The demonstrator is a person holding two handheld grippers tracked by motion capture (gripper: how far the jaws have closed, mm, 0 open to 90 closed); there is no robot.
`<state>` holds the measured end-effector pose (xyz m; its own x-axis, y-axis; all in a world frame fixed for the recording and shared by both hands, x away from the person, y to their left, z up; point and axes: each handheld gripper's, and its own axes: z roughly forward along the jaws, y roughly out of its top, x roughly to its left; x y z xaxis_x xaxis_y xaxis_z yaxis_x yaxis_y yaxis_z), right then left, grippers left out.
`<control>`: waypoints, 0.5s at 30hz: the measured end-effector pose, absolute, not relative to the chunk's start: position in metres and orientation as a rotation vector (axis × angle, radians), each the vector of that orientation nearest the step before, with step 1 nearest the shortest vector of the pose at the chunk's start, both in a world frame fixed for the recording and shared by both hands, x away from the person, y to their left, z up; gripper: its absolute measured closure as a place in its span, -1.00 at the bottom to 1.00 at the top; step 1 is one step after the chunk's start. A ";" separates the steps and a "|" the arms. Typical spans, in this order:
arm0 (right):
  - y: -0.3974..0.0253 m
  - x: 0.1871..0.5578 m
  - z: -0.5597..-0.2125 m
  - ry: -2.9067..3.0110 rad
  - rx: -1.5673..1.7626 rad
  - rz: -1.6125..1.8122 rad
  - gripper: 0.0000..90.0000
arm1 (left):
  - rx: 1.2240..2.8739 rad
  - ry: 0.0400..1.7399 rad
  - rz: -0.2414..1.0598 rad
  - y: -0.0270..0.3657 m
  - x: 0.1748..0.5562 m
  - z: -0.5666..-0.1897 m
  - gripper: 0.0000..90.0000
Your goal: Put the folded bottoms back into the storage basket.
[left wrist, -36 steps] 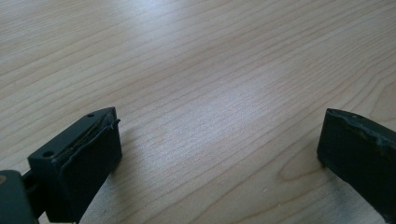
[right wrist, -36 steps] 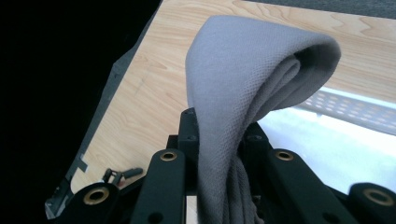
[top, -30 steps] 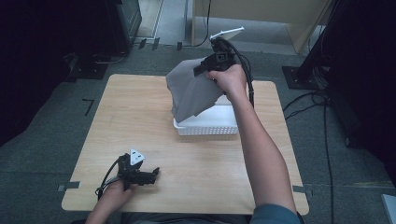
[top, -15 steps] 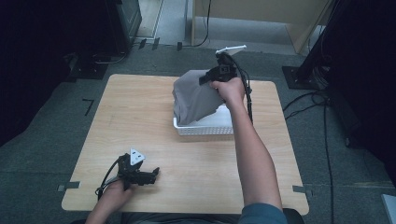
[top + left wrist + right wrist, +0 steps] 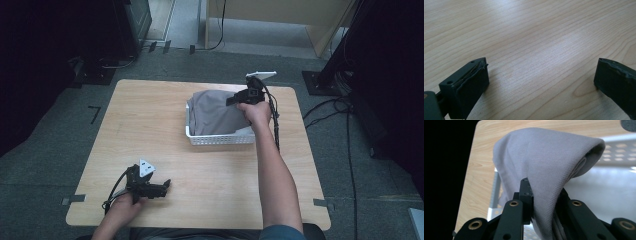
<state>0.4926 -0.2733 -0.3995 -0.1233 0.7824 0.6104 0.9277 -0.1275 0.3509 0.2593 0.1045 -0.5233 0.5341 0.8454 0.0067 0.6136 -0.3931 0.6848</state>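
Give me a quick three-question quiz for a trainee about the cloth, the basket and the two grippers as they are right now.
1. True or false: the right gripper is clamped on the grey cloth.
2. Where does the cloth sit? A) flat on the bare table B) in the white basket C) on the floor
3. Fill in: the left gripper rests on the table with its jaws ____ and nothing between them.

Key: 1 true; 2 B; 3 open
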 end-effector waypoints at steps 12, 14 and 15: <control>-0.296 0.485 -0.431 -1.868 -1.974 -1.075 0.67 | 2.144 1.174 0.475 0.105 0.259 -0.523 -1.00; -0.297 0.485 -0.434 -1.867 -1.982 -1.082 0.66 | 2.144 1.174 0.475 0.105 0.259 -0.523 -1.00; -0.297 0.485 -0.436 -1.871 -1.983 -1.085 0.66 | 2.144 1.174 0.475 0.105 0.259 -0.523 -1.00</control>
